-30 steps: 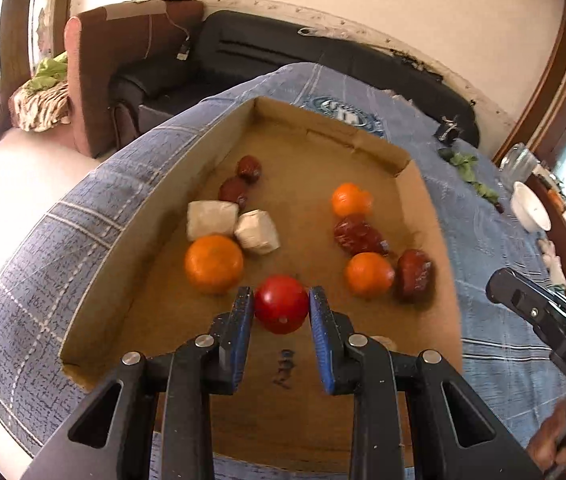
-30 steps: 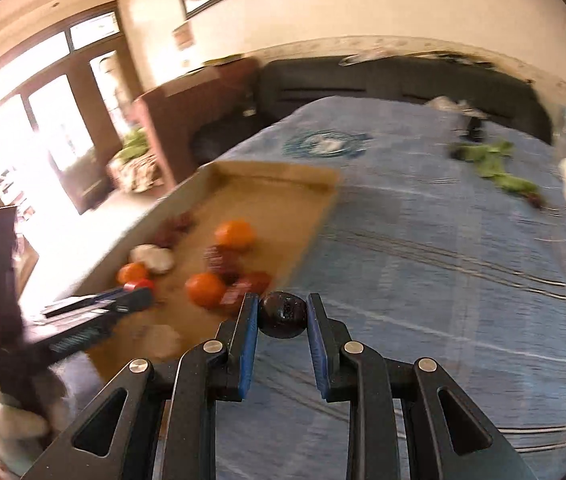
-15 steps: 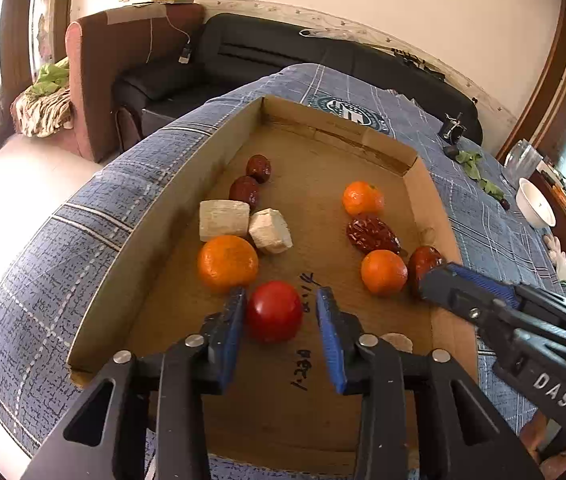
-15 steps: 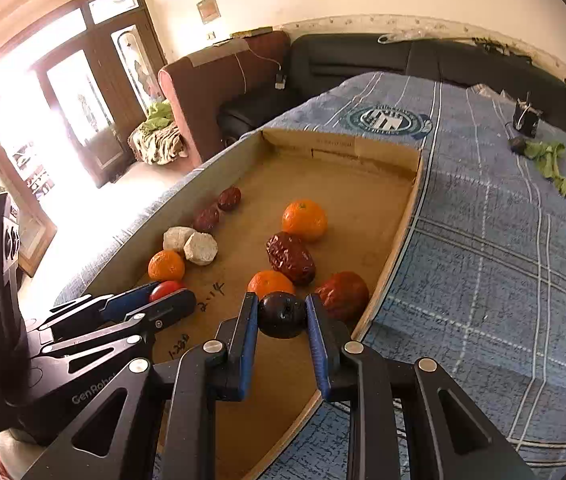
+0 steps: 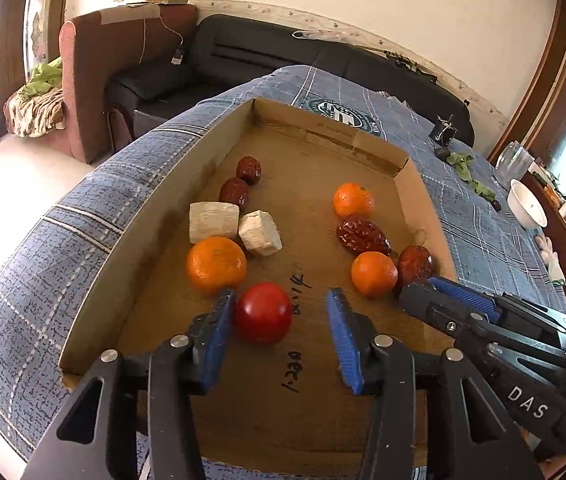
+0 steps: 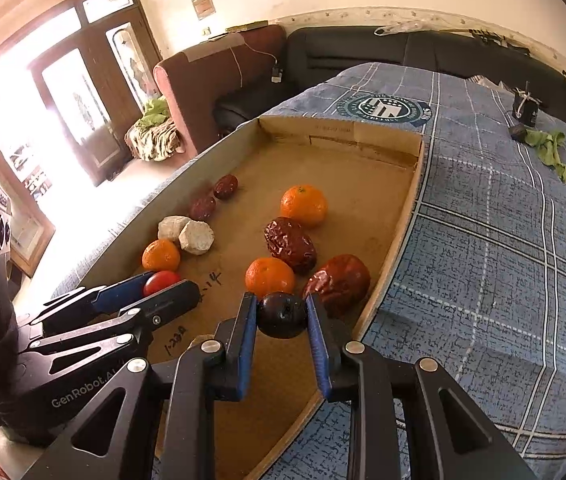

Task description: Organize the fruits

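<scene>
A shallow cardboard tray lies on a blue plaid cloth. In it are three oranges, red dates, two pale chunks and a red tomato. My left gripper is open, with the tomato resting on the tray floor beside its left finger. My right gripper is shut on a dark plum and holds it over the tray's near right side, beside an orange and a date. The right gripper also shows in the left wrist view.
Green leaves and a small dark clip lie on the cloth at the far right. A white bowl stands near the table's right edge. A black sofa and a brown armchair stand beyond the table.
My left gripper opened and let go of the tomato, which now rests on the tray floor. My right gripper carried the plum from over the cloth to over the tray.
</scene>
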Action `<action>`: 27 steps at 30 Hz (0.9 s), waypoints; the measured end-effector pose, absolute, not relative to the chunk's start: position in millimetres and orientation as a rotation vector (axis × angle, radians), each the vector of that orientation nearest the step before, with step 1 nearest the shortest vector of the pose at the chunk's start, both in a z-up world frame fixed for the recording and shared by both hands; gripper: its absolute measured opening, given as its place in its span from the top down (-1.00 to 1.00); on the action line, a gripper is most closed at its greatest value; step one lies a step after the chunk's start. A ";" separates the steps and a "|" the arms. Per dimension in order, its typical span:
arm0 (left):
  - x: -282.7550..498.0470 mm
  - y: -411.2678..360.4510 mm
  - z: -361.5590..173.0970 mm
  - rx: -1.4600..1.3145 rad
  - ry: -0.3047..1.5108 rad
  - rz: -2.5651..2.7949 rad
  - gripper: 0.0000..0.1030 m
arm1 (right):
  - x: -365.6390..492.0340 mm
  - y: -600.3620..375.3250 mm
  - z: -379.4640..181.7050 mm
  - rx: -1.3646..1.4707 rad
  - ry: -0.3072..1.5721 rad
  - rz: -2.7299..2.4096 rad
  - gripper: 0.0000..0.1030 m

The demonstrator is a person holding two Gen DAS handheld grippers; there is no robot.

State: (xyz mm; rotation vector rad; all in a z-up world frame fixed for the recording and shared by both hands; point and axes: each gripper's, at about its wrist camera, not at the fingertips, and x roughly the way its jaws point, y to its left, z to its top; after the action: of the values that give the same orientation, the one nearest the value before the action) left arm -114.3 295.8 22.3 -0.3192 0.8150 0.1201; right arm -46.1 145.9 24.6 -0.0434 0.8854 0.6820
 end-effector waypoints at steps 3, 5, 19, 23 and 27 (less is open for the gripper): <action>-114.4 295.1 22.3 -0.320 0.812 0.117 0.07 | -47.3 141.7 28.3 -0.021 0.875 0.681 0.14; -114.4 294.7 22.3 -0.319 0.812 0.114 0.05 | -49.6 138.5 31.9 -0.011 0.861 0.679 0.04; -141.1 290.5 41.0 -0.286 0.688 0.267 -0.27 | -97.5 67.9 68.0 0.027 0.683 0.501 -0.35; -163.4 275.2 70.6 -0.206 0.557 0.404 -0.69 | -113.0 64.2 69.8 0.014 0.646 0.483 -0.43; -191.8 259.6 99.5 -0.152 0.389 0.542 -1.00 | -127.0 67.3 69.0 -0.024 0.612 0.483 -0.50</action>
State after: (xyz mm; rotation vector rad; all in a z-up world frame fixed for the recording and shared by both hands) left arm -191.8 259.6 99.5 -0.1521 0.3887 0.5424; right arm -127.0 67.3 69.0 -0.0239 0.6116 0.4833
